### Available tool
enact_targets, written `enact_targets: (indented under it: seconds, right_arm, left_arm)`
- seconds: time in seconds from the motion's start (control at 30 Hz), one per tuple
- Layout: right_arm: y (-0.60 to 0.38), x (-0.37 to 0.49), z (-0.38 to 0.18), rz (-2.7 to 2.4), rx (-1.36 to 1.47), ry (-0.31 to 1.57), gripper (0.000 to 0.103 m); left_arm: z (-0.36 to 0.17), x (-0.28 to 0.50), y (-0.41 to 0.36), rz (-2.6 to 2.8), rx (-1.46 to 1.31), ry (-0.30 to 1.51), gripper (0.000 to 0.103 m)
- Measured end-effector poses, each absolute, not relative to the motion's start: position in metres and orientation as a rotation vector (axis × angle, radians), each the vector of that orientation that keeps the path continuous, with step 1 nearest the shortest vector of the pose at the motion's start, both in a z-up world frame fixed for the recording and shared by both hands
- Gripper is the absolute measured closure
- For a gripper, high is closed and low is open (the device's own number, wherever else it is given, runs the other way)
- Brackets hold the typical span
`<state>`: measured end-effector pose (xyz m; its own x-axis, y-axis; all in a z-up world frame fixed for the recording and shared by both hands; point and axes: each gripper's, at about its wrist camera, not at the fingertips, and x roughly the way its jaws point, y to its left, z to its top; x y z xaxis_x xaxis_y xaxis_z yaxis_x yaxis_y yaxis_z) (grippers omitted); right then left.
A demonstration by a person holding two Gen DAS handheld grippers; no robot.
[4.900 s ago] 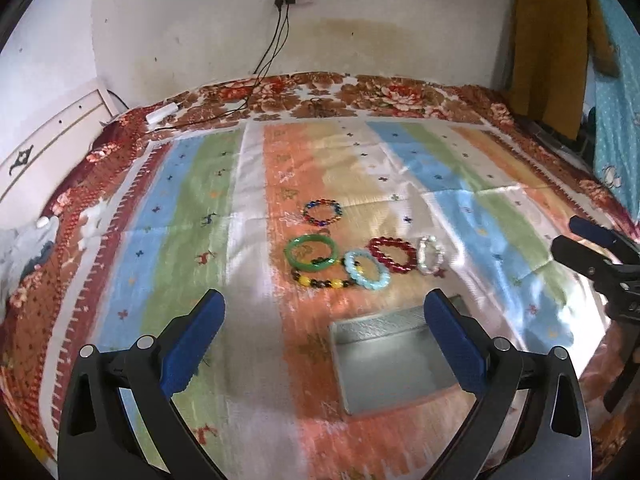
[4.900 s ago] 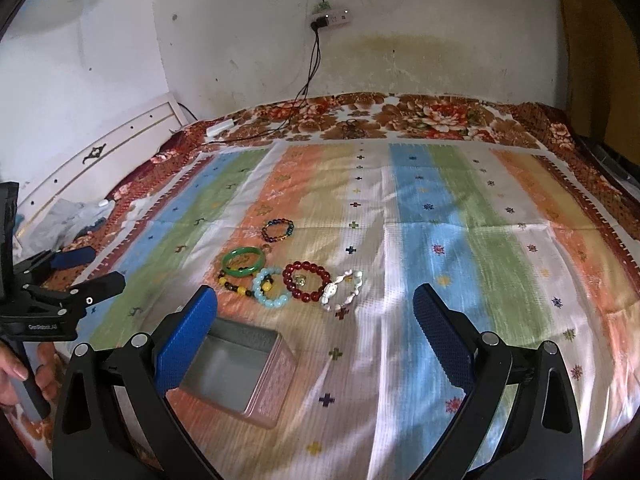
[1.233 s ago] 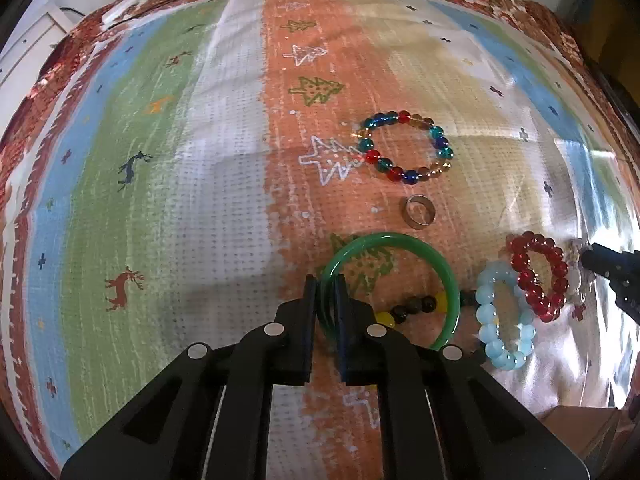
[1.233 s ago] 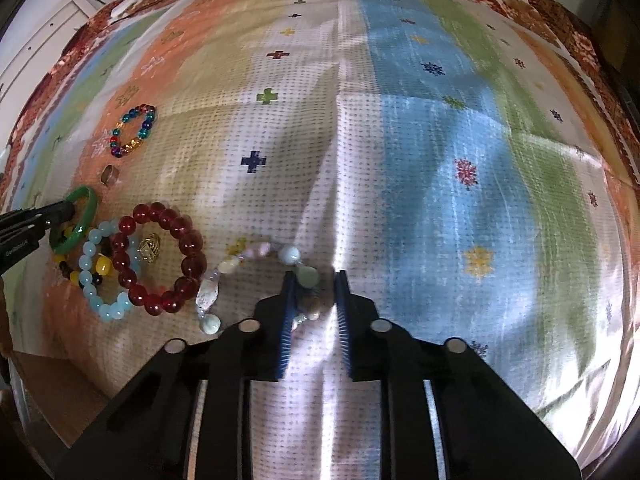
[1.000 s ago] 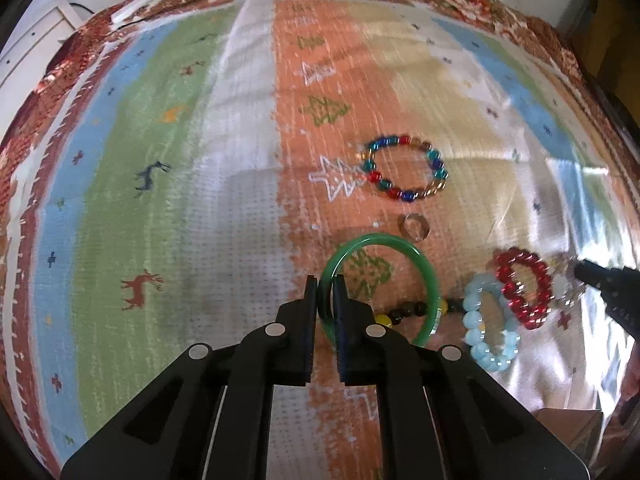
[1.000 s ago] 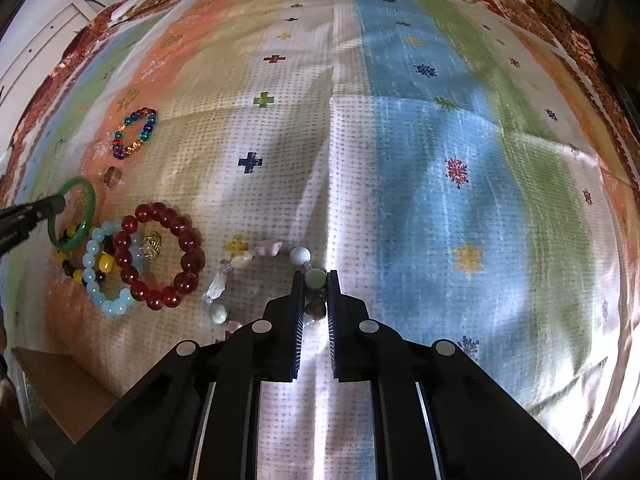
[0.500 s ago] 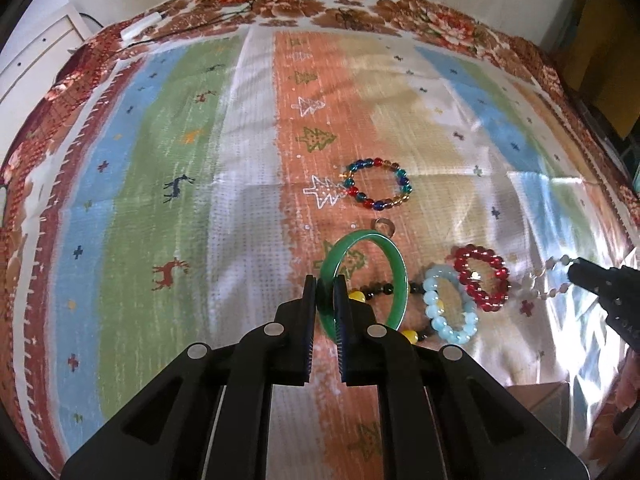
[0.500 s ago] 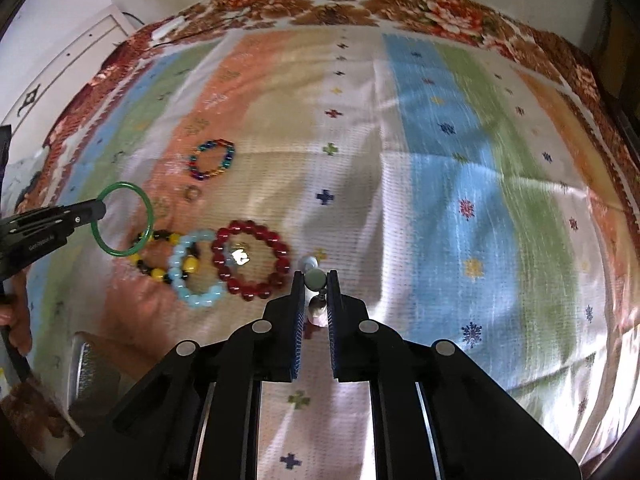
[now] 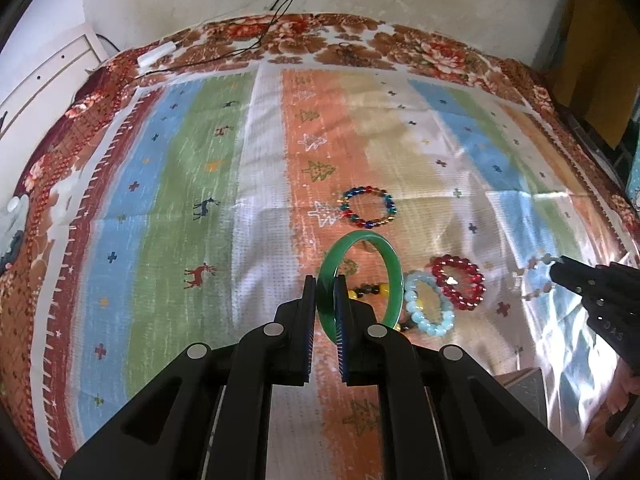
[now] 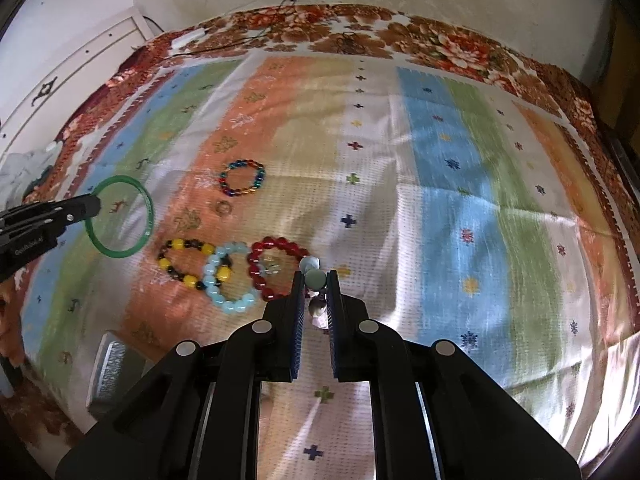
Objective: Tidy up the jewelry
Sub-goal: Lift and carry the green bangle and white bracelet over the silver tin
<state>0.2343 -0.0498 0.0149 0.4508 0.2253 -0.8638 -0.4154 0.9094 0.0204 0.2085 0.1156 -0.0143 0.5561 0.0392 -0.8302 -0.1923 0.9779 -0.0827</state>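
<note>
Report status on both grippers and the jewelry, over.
Left gripper shut on green bangle, lifted. Right gripper shut on pale bead bracelet, lifted. Four bracelets on the bedspread. Nothing blocking.

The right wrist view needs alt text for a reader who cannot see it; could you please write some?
The right gripper is shut on a pale bead bracelet above a striped bedspread. At left, the left gripper holds a green bangle, with four beaded bracelets and a small ring lying between them.

A bed (image 10: 460,168) has a striped blanket (image 10: 448,216). Near the red bracelet (image 10: 276,268) lie pale blue (image 10: 230,280), yellow-black (image 10: 186,260) and colourful (image 10: 242,178) ones.
</note>
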Motion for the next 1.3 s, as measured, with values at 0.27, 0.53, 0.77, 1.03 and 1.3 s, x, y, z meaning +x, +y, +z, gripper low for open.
enact_targets:
  seconds: [0.27,0.53,0.77,1.03,1.3]
  right_arm:
    - [-0.042,0.21,0.039,0.463,-0.169,0.952,0.092]
    - [-0.042,0.187,0.049,0.486,-0.197,0.901,0.092]
    - [-0.045,0.164,0.059,0.524,-0.184,0.874,0.092]
    - [-0.048,0.144,0.061,0.549,-0.154,0.878,0.092]
    - [-0.045,0.126,0.055,0.565,-0.158,0.889,0.092]
  left_arm:
    - [0.004,0.183,0.098,0.135,-0.167,0.916,0.094]
    - [0.011,0.165,0.088,0.126,-0.16,0.902,0.094]
    - [0.016,0.15,0.08,0.125,-0.165,0.876,0.094]
    - [0.019,0.131,0.071,0.097,-0.175,0.859,0.094]
    - [0.019,0.116,0.05,0.06,-0.142,0.858,0.093]
